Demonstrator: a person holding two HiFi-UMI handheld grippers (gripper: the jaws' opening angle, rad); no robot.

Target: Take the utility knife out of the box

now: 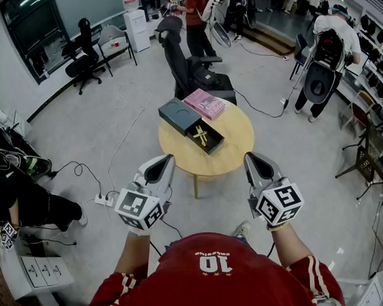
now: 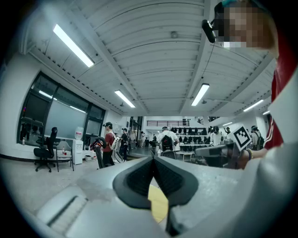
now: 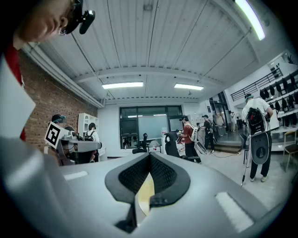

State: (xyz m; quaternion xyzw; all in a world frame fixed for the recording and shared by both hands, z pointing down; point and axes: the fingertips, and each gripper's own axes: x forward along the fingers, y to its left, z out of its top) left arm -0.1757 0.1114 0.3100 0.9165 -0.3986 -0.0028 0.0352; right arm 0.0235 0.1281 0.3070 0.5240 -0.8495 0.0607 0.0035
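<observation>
Left gripper (image 1: 168, 159) and right gripper (image 1: 249, 157) are held level and side by side in front of a person in a red jersey (image 1: 209, 272). Each has its jaws pressed tip to tip and carries nothing, as both gripper views show. A marker cube (image 1: 139, 209) sits at the rear of the left tool, close to the person's body, and its twin is at the rear of the right one.

Ahead of the two tips stands a round wooden table (image 1: 236, 150). Its near edge lies between the grippers, and neither touches it.

On the table's far half, well beyond the tips, a dark box (image 1: 179, 114) lies open. The yellow utility knife (image 1: 201, 136) rests inside the open section, at the end closer to the grippers. It sits roughly midway between the lines of the two tools and well apart from both.

A pink box (image 1: 204, 104) lies just beside the dark one, on the side away from the grippers. Beyond the table stands a black office chair (image 1: 174, 51).
</observation>
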